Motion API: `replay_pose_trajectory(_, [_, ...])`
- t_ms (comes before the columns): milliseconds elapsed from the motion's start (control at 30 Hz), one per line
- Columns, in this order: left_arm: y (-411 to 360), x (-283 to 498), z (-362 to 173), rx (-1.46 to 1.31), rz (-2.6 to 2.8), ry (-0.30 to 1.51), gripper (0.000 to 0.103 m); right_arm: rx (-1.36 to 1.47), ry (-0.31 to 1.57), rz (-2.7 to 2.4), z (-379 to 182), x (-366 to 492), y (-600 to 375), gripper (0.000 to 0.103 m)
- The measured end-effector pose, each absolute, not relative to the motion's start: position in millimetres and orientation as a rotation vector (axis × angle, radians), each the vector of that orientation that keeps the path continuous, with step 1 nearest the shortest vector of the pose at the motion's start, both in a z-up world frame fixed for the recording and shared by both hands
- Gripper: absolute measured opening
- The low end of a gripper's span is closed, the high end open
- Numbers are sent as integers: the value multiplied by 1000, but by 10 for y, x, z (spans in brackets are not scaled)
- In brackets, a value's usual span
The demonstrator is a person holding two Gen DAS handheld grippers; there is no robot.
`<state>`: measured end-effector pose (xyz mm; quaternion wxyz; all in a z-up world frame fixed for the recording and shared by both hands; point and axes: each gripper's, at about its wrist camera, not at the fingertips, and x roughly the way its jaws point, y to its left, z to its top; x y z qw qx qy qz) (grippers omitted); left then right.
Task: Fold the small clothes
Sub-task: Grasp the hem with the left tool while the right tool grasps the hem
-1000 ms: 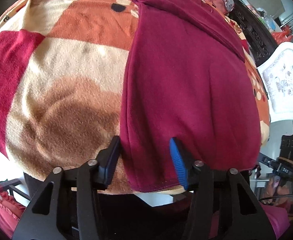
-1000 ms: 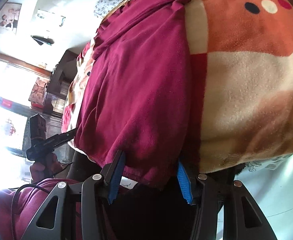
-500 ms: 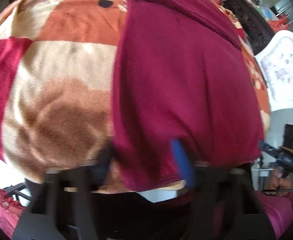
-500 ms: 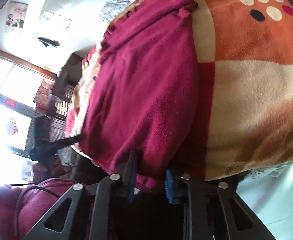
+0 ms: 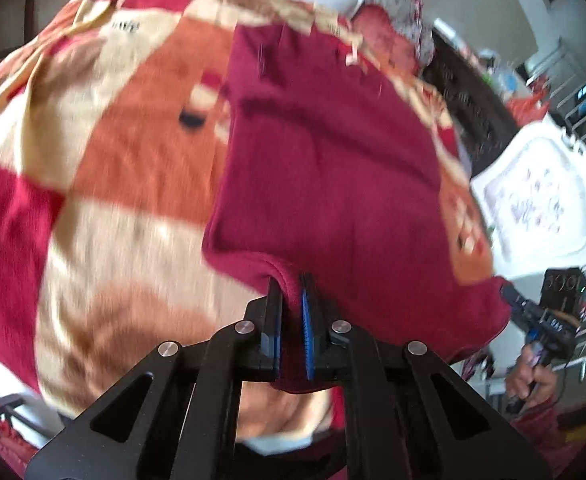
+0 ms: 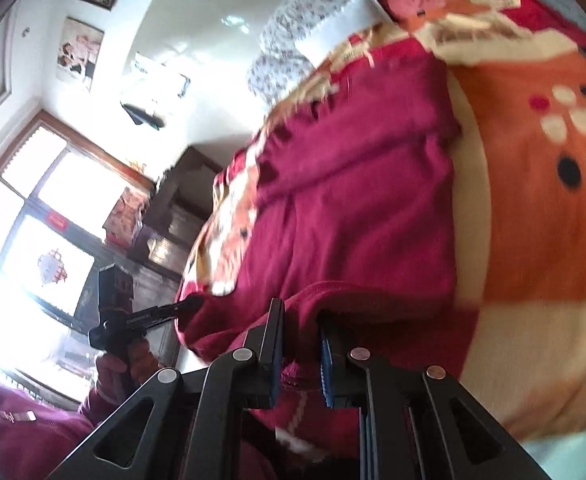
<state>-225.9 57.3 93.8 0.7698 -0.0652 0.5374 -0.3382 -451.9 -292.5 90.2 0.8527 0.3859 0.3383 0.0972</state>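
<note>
Since closing, claws point(image 5: 291, 300) lifted garment point(image 5: 333, 168).

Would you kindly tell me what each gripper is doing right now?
Left tongs: shut on the maroon garment.
Right tongs: closing on the same garment's hem.

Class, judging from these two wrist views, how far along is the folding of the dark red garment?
Done: both grippers grip the dark red garment at its near hem, left gripper shut, right gripper closing. In hand: hem raised off the blanket. Left: folding it over; no fold is finished.
</note>
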Motion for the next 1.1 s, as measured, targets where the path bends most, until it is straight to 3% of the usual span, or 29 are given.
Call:
replay_pose_trajectory(467, [-440, -855, 1401, -143, -683, 921, 7, 751, 562, 76, 1258, -3116, -3880, 14])
replay_pose_trajectory(667, [-781, -306, 1317, -138, -647, 918, 7, 740, 563, 46, 1286, -2556, -4255, 14])
replay_pose_trajectory(933, [-1054, 236, 1066, -165, -611, 993, 7, 834, 674, -46, 877, -1952, -4631, 15])
replay_pose_trajectory(1033, [-1082, 309, 1009, -152, -626, 1033, 14, 854, 714, -54, 826, -1871, -4702, 17])
replay_pose_trajectory(1100, [-1045, 323, 1047, -162, -652, 1033, 24, 860, 666, -39, 919, -1939, -4768, 25])
